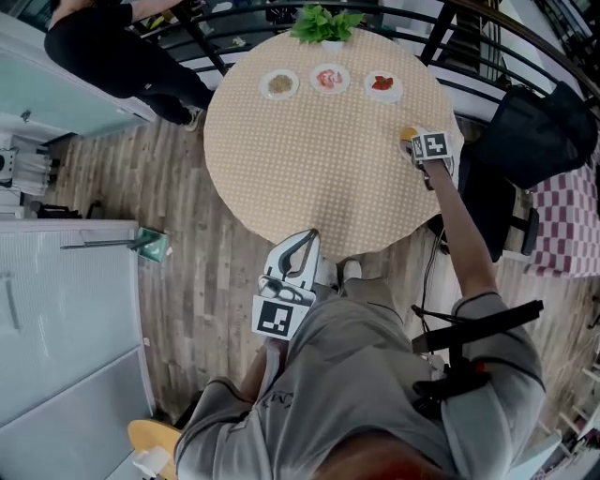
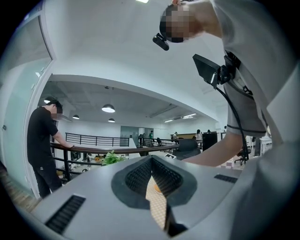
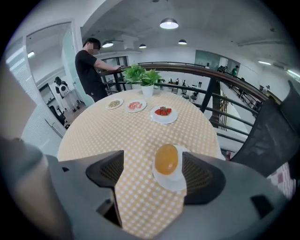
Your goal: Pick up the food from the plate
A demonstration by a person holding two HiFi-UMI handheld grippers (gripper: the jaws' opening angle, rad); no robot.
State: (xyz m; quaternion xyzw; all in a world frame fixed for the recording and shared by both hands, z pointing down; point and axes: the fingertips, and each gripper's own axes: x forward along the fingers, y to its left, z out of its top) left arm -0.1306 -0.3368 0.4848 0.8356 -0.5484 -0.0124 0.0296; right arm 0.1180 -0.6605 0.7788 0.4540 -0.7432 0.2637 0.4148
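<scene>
My right gripper (image 3: 152, 172): released, jaws flanking orange food (image 3: 166, 159) on plate (image 3: 171, 183), right surface (image 3: 140, 131) edge; food's long axis along jaws. My left gripper (image 2: 151, 162): clenched, empty, farther.

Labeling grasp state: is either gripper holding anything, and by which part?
Nothing held. Right gripper open, food between its jaws, ungripped; left gripper shut, empty.

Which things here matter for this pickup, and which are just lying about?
In the job: right gripper, open around the orange food; its white plate.
Lying about: red-food plate, pink-food plate, brown-food plate, potted plant, shut left gripper.
</scene>
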